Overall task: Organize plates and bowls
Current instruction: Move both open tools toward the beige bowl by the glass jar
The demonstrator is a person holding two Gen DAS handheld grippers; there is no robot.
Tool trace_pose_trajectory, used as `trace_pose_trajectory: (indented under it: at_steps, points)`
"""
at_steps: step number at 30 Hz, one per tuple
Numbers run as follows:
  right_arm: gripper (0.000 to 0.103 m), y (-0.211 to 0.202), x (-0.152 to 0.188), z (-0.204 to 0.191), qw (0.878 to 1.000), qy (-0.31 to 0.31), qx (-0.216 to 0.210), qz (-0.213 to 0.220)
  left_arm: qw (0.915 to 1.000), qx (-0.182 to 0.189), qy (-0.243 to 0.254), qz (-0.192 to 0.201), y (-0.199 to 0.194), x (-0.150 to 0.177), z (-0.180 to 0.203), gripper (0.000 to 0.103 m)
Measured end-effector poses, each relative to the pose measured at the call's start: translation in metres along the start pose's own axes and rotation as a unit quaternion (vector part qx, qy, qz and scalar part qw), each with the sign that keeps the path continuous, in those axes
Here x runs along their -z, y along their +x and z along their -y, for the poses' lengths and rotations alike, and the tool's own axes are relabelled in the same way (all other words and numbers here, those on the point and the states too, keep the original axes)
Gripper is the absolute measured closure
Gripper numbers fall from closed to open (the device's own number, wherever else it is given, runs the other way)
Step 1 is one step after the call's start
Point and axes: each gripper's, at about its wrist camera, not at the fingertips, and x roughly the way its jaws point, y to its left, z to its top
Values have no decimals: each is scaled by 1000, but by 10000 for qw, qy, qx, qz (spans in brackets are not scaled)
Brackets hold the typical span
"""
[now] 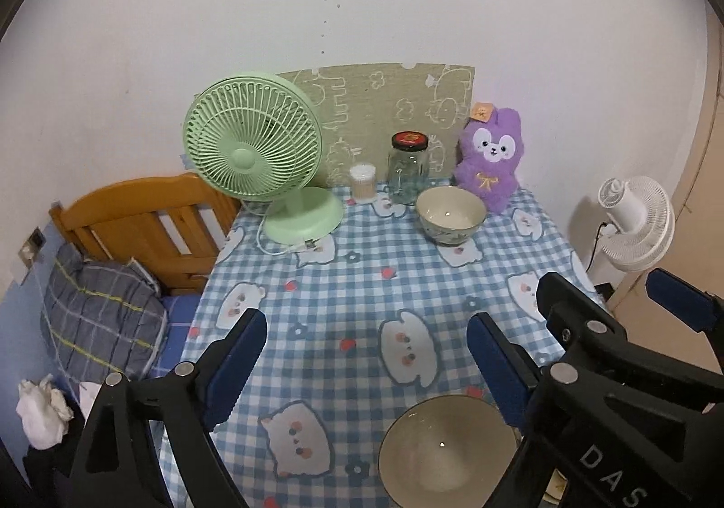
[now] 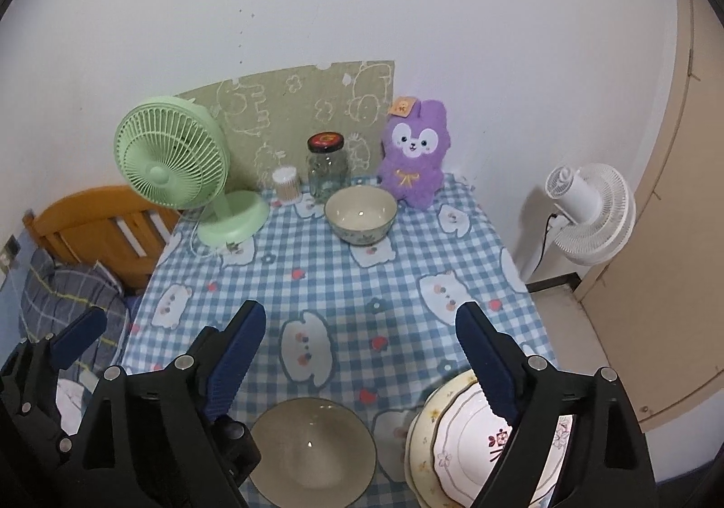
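Checked-cloth bench (image 2: 407,281), bowl (image 2: 312,449) lower centre, plates (image 2: 457,431) lower right, left gripper (image 1: 366,354) and right gripper (image 2: 359,340) fingers apart, holding nothing.

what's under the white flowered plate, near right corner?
The white plate sits on a cream plate with small yellow flowers; only its left rim shows. The right gripper hides the stack's right side, so any further plates underneath can't be seen.
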Motion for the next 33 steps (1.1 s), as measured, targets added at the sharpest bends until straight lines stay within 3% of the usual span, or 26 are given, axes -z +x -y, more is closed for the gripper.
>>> trace_pose_trajectory:
  at_steps: [20,33]
  points:
    - [15,27,-36,20,10000,-48,-65,54,9979,648,-40,-86,25,-31,13,13]
    - [15,81,-79,52,9987,-362,-347,-62,9986,401,-329,-101,63,-63,46,14]
